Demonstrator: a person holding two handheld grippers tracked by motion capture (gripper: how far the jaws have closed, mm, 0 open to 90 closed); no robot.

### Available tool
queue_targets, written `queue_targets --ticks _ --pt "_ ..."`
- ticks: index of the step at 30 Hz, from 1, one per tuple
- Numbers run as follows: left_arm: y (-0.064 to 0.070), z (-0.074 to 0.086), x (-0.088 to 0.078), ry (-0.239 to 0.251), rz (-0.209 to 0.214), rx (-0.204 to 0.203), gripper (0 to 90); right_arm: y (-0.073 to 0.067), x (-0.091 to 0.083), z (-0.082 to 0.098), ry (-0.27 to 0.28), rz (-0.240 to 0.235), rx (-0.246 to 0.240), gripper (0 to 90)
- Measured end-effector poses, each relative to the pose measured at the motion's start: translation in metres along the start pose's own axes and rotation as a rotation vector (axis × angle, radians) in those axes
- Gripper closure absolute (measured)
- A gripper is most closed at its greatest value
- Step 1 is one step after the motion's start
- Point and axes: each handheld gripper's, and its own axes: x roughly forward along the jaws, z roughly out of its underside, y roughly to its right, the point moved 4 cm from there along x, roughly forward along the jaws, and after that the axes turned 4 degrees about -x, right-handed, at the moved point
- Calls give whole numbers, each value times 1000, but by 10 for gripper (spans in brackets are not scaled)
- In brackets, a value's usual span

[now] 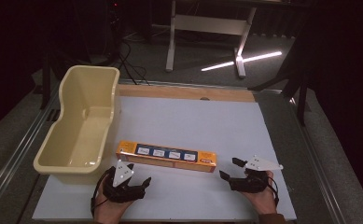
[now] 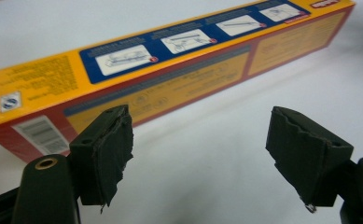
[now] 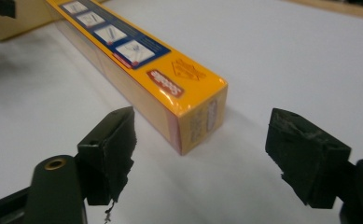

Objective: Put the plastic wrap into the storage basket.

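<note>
Item: long yellow box (image 1: 166, 156) — lies flat on the white desk (image 1: 193, 121), just ahead of both sets of fingers, touched by neither.

Left gripper (image 1: 141, 183): your fingers (image 2: 105, 154) are spread wide with nothing between them. The box's near long side runs slantwise just beyond them, its barcoded end close to the left finger and the rest stretching away to the right.

Right gripper (image 1: 231, 169): fingers (image 3: 110, 151) spread as well, empty. The box's other end (image 3: 202, 119) sits just ahead of them, nearer the left finger, with the long axis running away up and to the left.

Long axis: across the desk, from one gripper toward the other, so each hand faces its own end. Both are near; the right looks squarely at an end face, the left at a long side.

Also present: cream tub (image 1: 83, 122), empty, beyond your left fingers and just beside the box's left end.

View notes: the high view gives the tub and both hands at once — the gripper views give the print, the barcode label (image 2: 41, 134) and the bare gap between fingers and box.
</note>
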Motion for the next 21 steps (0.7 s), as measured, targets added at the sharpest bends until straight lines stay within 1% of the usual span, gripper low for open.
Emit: queue_targets --ticks 3,5,7,8,10,15,17,19,21 --pt "0 -1 -3 6 2 2 227 -2 -2 -1 4 3 -24 257" --pt "1 -1 -4 13 7 1 228 -3 -2 -1 7 2 -27 259" --pt "2 -1 -8 27 23 0 228 -4 -2 -3 16 -1 -27 276" --pt "3 -1 -8 27 25 4 228 -6 -3 -3 16 5 -34 293" --pt "3 -2 -8 28 33 5 229 -7 -2 -3 8 4 -44 299" --pt "4 -2 -7 28 39 5 231 -11 -2 -8 16 2 -46 306" --pt "3 -1 -7 20 29 -2 233 -13 -3 -11 14 -6 -49 312" --pt "1 -1 -7 21 35 -14 240 -17 -2 -15 10 -22 -65 307" --pt "0 -1 -8 21 31 -11 240 -21 0 -20 2 -34 -85 305"
